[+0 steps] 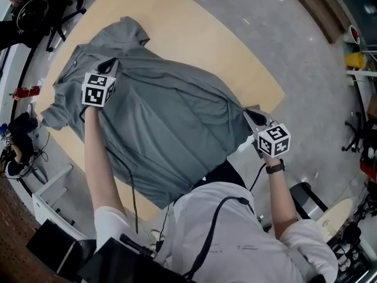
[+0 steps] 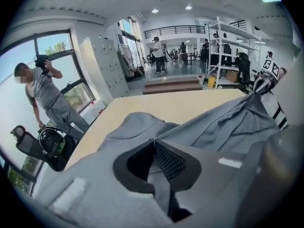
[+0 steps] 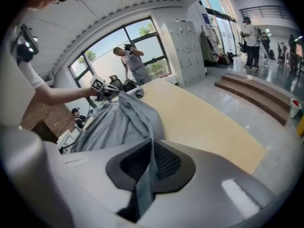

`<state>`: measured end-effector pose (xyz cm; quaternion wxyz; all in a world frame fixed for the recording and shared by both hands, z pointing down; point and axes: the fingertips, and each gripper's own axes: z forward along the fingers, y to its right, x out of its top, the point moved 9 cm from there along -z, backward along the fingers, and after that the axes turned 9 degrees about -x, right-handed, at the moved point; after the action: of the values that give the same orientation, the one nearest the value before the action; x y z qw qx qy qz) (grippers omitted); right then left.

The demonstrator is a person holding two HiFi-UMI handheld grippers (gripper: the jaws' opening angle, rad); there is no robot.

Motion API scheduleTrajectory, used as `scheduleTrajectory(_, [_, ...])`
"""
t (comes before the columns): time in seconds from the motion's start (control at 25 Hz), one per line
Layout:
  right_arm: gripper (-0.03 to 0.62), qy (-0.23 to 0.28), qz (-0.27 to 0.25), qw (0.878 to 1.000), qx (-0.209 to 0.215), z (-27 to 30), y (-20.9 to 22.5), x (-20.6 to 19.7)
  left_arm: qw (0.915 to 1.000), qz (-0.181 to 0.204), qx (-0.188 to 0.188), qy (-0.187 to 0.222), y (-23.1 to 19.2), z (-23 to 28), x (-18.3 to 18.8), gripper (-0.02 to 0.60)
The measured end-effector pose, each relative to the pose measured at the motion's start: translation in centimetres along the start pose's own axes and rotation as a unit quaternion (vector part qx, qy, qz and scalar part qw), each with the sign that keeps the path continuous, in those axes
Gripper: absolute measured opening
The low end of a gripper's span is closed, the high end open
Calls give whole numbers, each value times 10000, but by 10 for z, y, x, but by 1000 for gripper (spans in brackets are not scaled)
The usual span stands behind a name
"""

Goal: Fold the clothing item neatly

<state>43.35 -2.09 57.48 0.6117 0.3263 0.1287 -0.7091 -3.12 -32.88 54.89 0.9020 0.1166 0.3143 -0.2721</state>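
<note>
Below the person's chest (image 1: 235,234), a grey shirt (image 1: 165,117) is spread over the wooden counter (image 1: 194,34), overhanging its near edge. Its fabric is clamped in the closed left tool (image 1: 109,63) and the closed right tool (image 1: 250,115), apparently so that one side can be lifted taut and folded across.

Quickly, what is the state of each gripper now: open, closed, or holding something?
Left gripper: closed on the grey shirt.
Right gripper: closed on the same grey shirt.
</note>
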Motion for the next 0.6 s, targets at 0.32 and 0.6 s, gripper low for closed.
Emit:
scheduleTrajectory(0.32, [23,18,-636,9558,2870,-66,-144,8,9975,127,689,24,-10,-112,-47,11])
scheduleTrajectory(0.6, [23,-917,-1262,9087,3873,-30,-274,-46,9850,482,1246,-1092,-21,-129,-139,19])
